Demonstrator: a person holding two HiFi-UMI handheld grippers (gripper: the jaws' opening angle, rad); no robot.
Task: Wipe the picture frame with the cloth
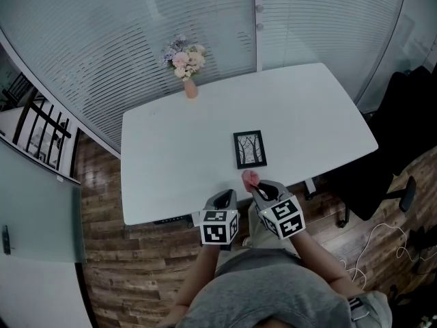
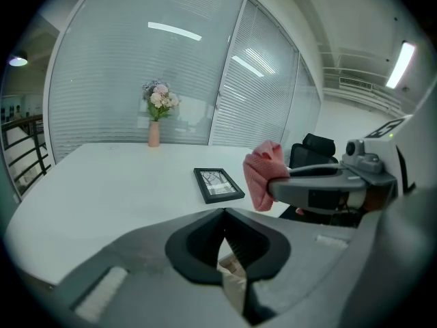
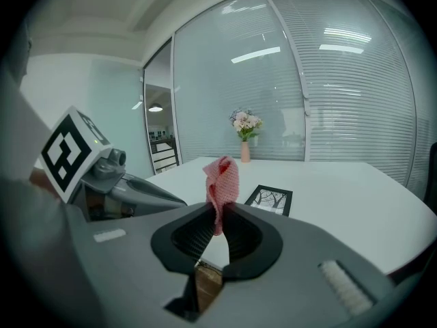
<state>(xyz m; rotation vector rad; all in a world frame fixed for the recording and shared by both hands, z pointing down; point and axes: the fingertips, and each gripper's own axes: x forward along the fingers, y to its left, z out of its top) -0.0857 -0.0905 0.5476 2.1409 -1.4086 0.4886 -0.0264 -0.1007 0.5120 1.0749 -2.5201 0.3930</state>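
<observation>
Left claw (image 2: 224,214) is pressed together, nothing in it, at the near edge of the tabletop (image 1: 171,162). Right claw (image 3: 220,210), just beside it, is clamped on a pink cloth (image 3: 222,180) that is bunched upright above the tips. Picture frame (image 1: 249,149) is laid flat further in, apart from the cloth. Flower vase (image 1: 190,87) is set at the far edge.
</observation>
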